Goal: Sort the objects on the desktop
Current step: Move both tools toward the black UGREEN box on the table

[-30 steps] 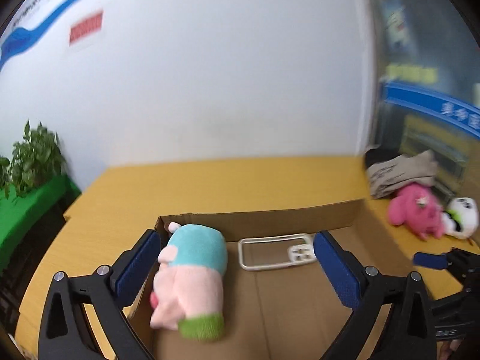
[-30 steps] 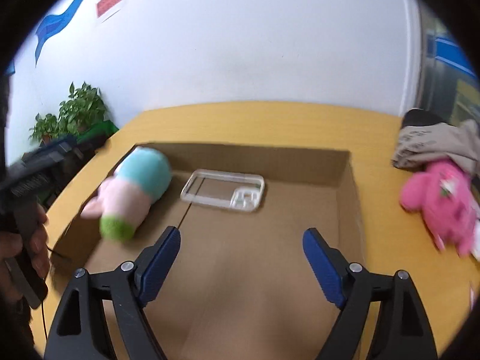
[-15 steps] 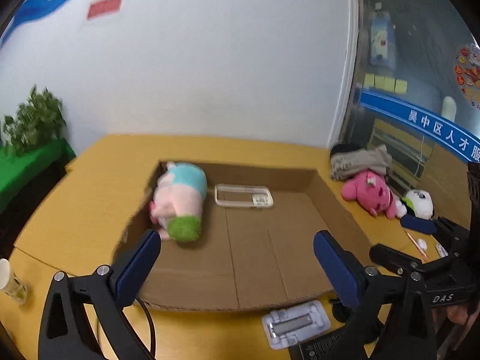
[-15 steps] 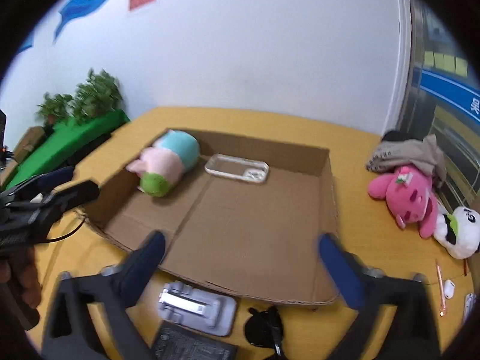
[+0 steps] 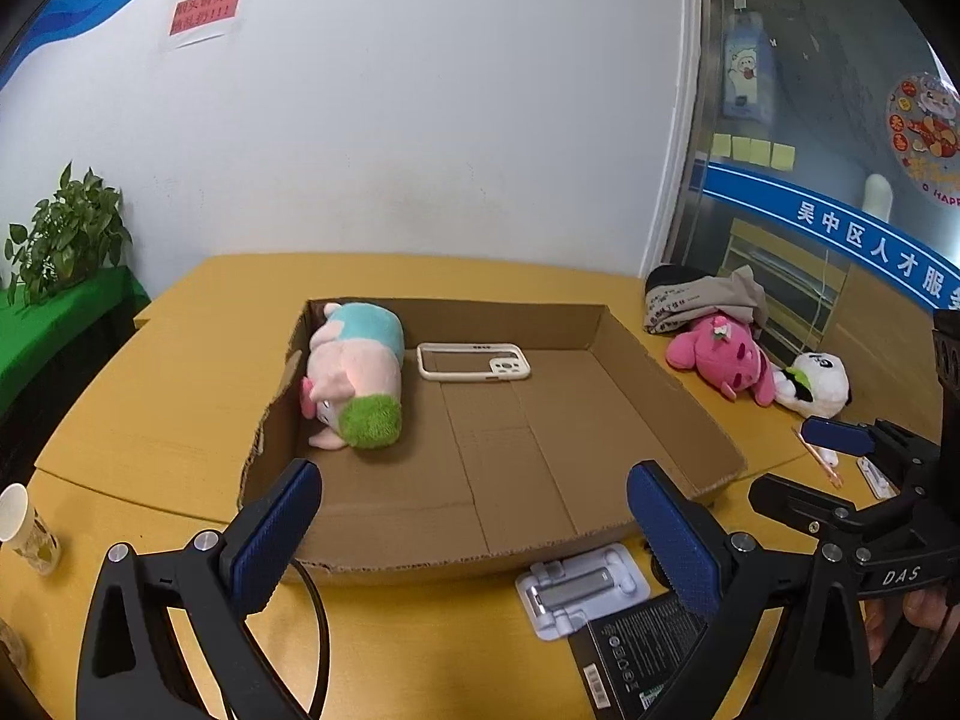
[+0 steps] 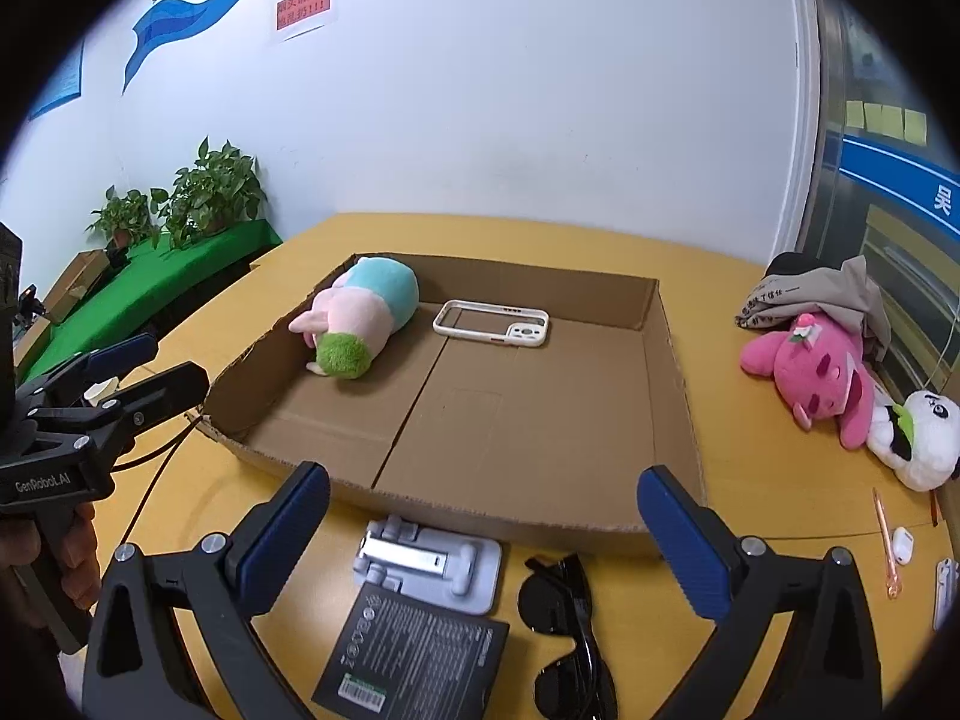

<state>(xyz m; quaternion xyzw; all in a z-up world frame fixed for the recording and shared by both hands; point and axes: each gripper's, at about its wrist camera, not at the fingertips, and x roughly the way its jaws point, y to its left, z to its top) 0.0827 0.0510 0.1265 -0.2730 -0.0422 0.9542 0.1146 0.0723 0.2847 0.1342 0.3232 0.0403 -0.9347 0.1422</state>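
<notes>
Lying on the yellow table, the shallow cardboard box already contains two things: a plush toy with pink body, light blue back and green end, placed at the left wall of the box, and a white phone case just beside it, near the far wall. Both grippers hang over the near edge of the table and hold nothing. The left gripper has its blue pads wide apart, and the right gripper also stands with its fingers spread wide, nothing between them.

On the table in front of the box lie a grey phone stand, a black packet with a barcode that touches it, and black sunglasses beside them. To the right of the box, well apart from it, a pink plush toy lies against a white panda plush, with a folded grey cloth behind them. A paper cup stands at the left edge of the table.
</notes>
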